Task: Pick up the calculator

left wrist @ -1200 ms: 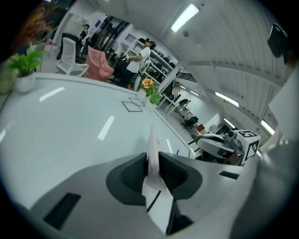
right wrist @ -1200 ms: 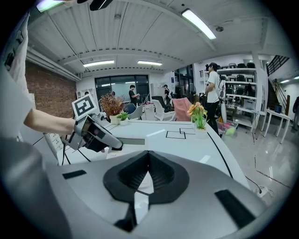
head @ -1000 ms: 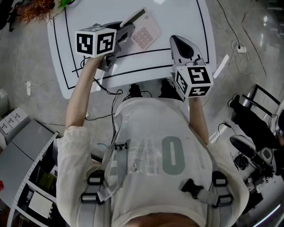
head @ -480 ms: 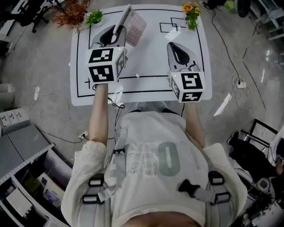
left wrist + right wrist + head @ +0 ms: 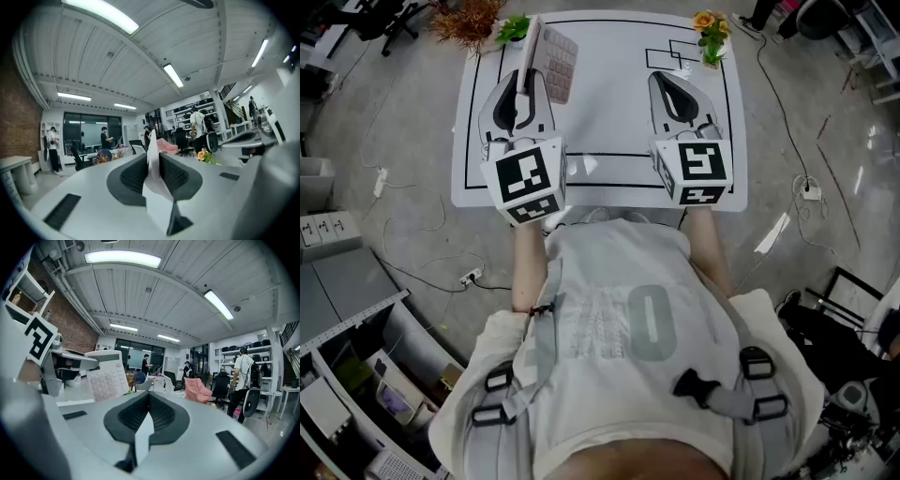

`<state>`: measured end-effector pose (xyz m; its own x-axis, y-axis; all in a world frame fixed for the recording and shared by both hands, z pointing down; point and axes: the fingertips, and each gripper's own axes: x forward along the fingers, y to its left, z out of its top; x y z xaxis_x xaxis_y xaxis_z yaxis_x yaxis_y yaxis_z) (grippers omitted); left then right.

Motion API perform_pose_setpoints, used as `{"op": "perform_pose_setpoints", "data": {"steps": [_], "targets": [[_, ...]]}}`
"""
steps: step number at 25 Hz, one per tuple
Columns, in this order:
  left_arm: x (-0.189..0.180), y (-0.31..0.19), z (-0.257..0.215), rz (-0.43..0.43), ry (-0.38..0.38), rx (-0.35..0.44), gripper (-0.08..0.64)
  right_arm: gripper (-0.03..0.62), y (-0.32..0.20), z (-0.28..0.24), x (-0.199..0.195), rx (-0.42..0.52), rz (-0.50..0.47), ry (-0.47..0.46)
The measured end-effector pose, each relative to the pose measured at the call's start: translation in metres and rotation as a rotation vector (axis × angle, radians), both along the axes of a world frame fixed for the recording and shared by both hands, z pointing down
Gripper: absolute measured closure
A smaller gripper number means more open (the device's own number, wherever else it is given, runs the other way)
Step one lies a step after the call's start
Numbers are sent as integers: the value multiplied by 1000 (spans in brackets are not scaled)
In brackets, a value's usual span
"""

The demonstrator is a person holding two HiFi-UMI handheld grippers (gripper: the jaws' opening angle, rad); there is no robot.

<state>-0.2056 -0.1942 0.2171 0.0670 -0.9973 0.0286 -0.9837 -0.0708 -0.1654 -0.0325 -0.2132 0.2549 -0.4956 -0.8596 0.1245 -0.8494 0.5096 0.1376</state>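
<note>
Two grippers are being held out over the white table [image 5: 609, 131], one in each hand of the person wearing the head camera. Both are pointing away from the body, toward the table's far edge.

Left gripper [image 5: 525, 82]: its jaws are clamping the calculator [image 5: 559, 64]. They are standing only slightly apart, with the thickness of the casing between the dark pads. In the left gripper view the calculator is showing as a thin pale strip, edge-on and upright between the pads. It is being held up off the table top with its key face turned toward the right gripper. The right gripper view is showing those keys and the display strip above them against the room behind. In the head view the calculator is sitting over the table's far left part.

Right gripper [image 5: 672, 92]: its jaws are resting closed against each other with nothing between them. It is well apart from the calculator.

Each gripper's marker cube is facing up at the near table edge, the left cube [image 5: 525, 180] and the right cube [image 5: 694, 171].

Black outlines are marking the table surface. Orange flowers [image 5: 708, 23] are standing at its far right corner. A green plant [image 5: 514, 28] and a reddish dried plant [image 5: 464, 14] are standing at the far left.
</note>
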Motion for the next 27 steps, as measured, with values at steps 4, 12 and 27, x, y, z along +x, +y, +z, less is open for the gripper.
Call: {"op": "perform_pose_setpoints", "data": {"steps": [4, 12, 27], "targets": [[1, 13, -1, -27, -36, 61, 474, 588, 3, -8, 2, 43, 14, -26], [4, 4, 30, -7, -19, -11, 480, 588, -1, 6, -1, -10, 8, -51], [5, -10, 25, 28, -8, -7, 480, 588, -8, 15, 2, -39, 28, -40]]}}
